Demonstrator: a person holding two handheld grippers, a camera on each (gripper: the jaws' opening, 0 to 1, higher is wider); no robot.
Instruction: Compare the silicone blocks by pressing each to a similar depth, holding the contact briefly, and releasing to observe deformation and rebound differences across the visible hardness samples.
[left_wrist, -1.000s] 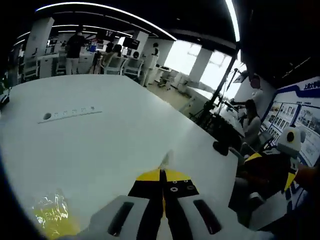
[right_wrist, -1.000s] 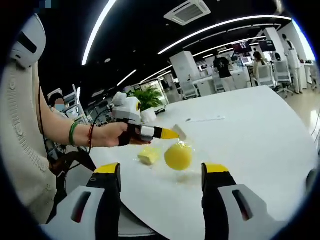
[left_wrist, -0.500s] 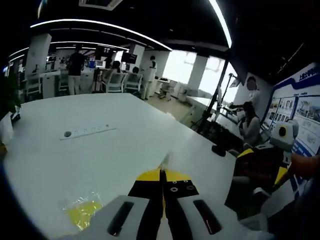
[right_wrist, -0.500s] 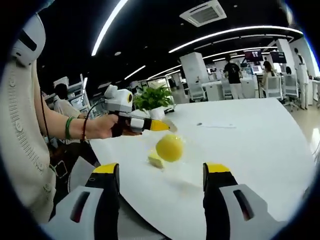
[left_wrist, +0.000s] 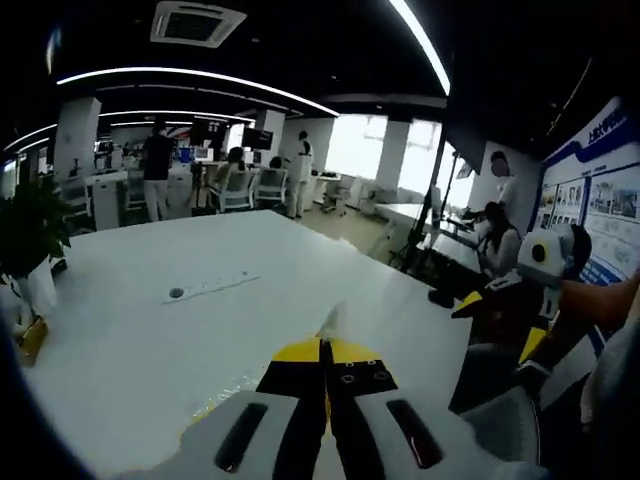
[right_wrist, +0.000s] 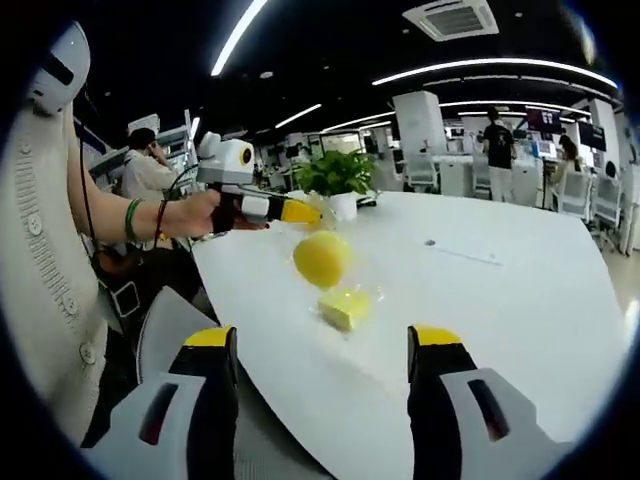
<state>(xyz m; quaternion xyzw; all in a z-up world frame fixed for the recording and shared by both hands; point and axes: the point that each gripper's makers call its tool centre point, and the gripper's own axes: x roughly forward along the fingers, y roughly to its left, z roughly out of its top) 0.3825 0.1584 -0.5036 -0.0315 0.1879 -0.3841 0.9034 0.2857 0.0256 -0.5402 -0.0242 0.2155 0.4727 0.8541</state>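
Note:
A round yellow silicone sample (right_wrist: 320, 258) and a yellow block (right_wrist: 345, 307) in clear wrap lie on the white table (right_wrist: 500, 300) in the right gripper view. My right gripper (right_wrist: 322, 345) is open, its jaws set wide on the near side of both samples and apart from them. A hand holds my left gripper (right_wrist: 312, 215) just beyond the round sample; whether it touches, I cannot tell. In the left gripper view the left gripper (left_wrist: 326, 328) is shut, with nothing between its jaws, over the table (left_wrist: 150, 340). The right gripper (left_wrist: 535, 290) shows at the right.
A potted plant (right_wrist: 335, 175) stands at the table's far side, and it also appears as the plant (left_wrist: 30, 235) at the left. A power strip (left_wrist: 210, 287) lies mid-table. Several people, desks and chairs fill the room behind. The table edge (right_wrist: 250, 330) runs close to my right jaws.
Both views have swung, so the samples sit differently in the right gripper view and the yellow wrap has slid out of the left gripper view. Left gripper stays shut, right open.

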